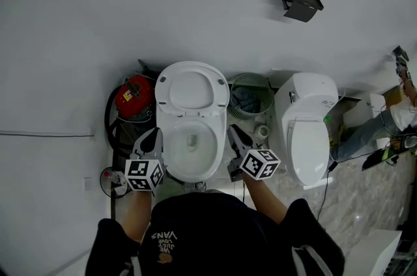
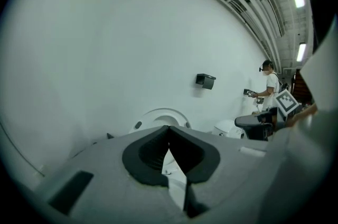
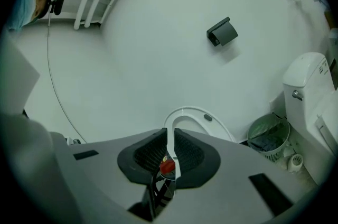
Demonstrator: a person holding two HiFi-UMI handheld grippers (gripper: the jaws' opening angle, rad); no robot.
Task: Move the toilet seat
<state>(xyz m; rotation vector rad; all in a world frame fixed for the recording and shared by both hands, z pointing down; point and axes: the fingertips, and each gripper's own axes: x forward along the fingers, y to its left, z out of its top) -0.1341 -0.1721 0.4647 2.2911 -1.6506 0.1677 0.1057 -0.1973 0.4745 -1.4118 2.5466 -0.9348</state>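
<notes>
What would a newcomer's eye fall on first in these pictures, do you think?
The white toilet at the centre, its seat raised against the wall, with the left gripper and right gripper flanking it. A second toilet, closed, stands to the right, a green basket between the two.

In the left gripper view the body of the left gripper [image 2: 169, 133] covers the toilet seat [image 2: 163, 113] except its top arc, and the person [image 2: 270, 84] by the far wall is too small to show what is held. In the right gripper view the right gripper [image 3: 170, 136] hides the seat's lower run, the red spot [image 3: 167, 166] seen through the jaw gap is too small to identify, and the second toilet [image 3: 309, 85] is cut by the frame edge. In the head view the wearer's torso [image 1: 215, 235] covers the front of the bowl [image 1: 192, 148]
</notes>
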